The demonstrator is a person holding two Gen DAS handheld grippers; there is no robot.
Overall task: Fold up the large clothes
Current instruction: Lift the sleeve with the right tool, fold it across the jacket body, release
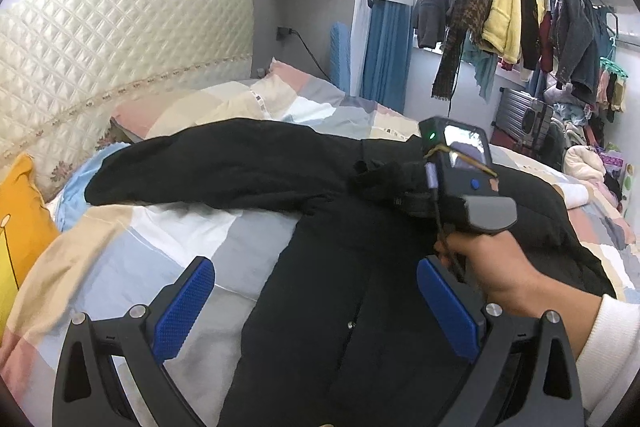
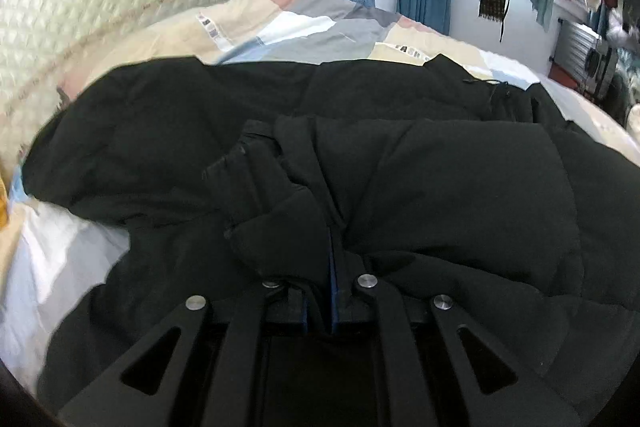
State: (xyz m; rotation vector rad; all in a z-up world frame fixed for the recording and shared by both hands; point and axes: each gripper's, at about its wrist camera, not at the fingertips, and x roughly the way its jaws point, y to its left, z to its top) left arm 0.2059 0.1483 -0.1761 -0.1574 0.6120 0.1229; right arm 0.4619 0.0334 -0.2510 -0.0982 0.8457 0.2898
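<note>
A large black padded jacket [image 1: 340, 287] lies spread on the bed, one sleeve [image 1: 208, 171] stretched out to the left. My left gripper [image 1: 316, 299] is open and empty, its blue pads [image 1: 184, 303] hovering above the jacket's front. My right gripper [image 1: 460, 183], held in a hand, reaches over the jacket's middle. In the right wrist view my right gripper [image 2: 332, 267] is shut on a sleeve of the jacket [image 2: 280, 195], with black fabric bunched between the fingers and hiding the pads.
The bed has a patchwork quilt [image 1: 168, 239] and a quilted cream headboard [image 1: 100, 39]. A yellow cushion [image 1: 20, 219] lies at the left. A rack of hanging clothes [image 1: 520, 19] and a suitcase [image 1: 524, 115] stand at the far right.
</note>
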